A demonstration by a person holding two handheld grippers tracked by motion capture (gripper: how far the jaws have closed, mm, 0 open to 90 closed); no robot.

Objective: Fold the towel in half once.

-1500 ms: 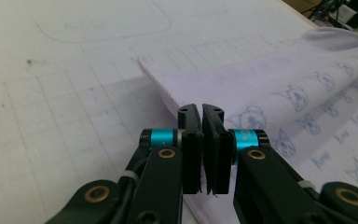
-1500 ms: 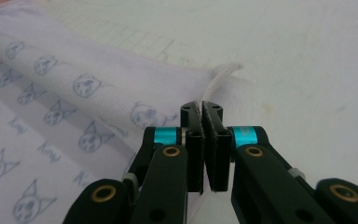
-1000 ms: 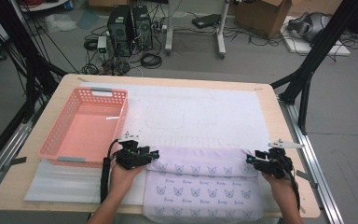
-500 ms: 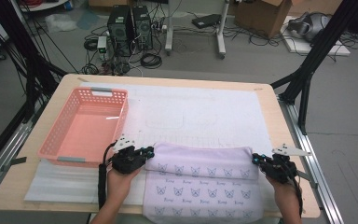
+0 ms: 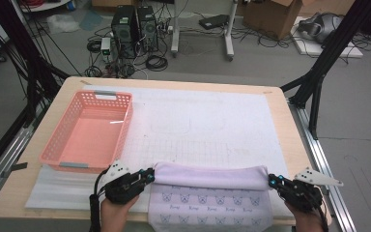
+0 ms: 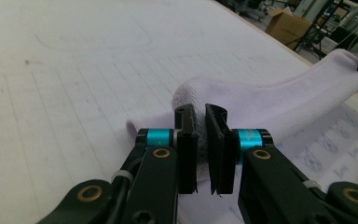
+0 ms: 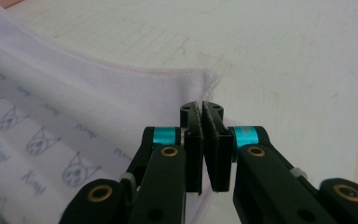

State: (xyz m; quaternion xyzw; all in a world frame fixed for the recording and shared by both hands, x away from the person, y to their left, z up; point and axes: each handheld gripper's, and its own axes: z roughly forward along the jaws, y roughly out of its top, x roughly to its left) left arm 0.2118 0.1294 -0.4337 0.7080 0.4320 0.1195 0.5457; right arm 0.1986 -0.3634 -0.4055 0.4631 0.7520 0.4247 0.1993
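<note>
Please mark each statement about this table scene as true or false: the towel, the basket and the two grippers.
1. The left gripper is shut on the towel. True.
2. The pink basket holds a folded towel. False: the basket is empty.
3. The right gripper grips the towel's corner. True.
4. The towel lies fully flat. False: its far edge is lifted and folded toward the person.
5. The towel is plain white. False: it shows small cat-face prints.
</note>
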